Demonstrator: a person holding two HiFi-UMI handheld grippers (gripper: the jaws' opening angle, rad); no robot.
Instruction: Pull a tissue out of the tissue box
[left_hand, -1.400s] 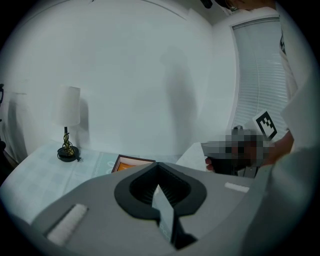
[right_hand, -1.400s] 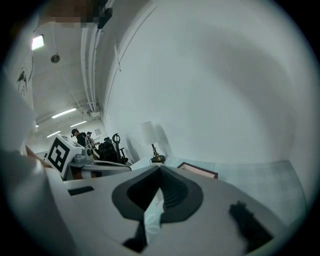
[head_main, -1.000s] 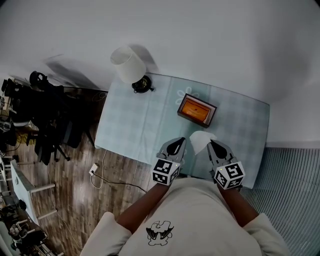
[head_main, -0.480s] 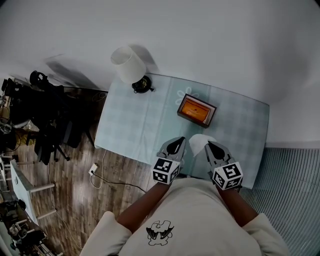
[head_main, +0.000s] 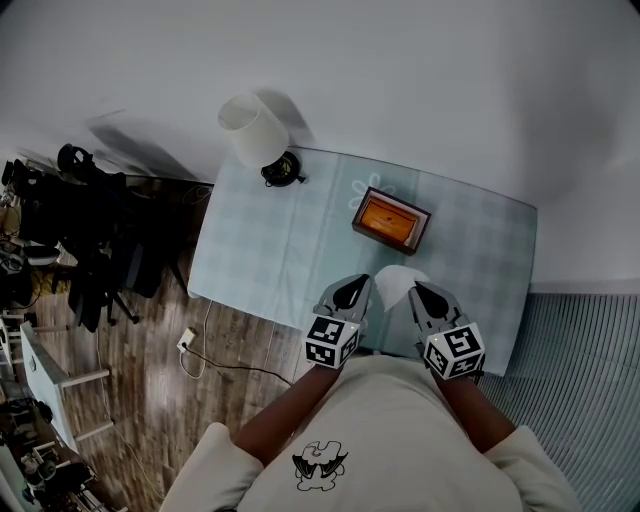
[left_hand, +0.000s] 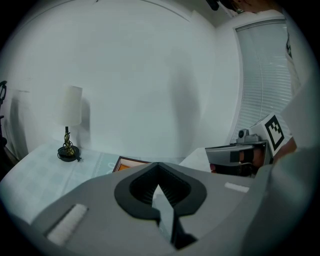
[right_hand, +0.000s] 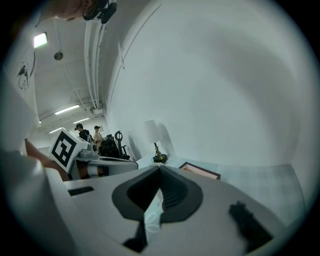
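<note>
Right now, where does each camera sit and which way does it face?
Head view: on the person's head, looking steeply down at the pale checked table, orange-topped tissue box, white-shaded lamp and white tissue; left gripper, right gripper, forearms and shirt show.
Left gripper view: rides that gripper, looking along its closed fingers toward the white wall; the right gripper shows at right.
Right gripper view: rides that gripper, facing the same wall; the left gripper shows at left.
Shared: lamp and tissue box appear in all three.
</note>
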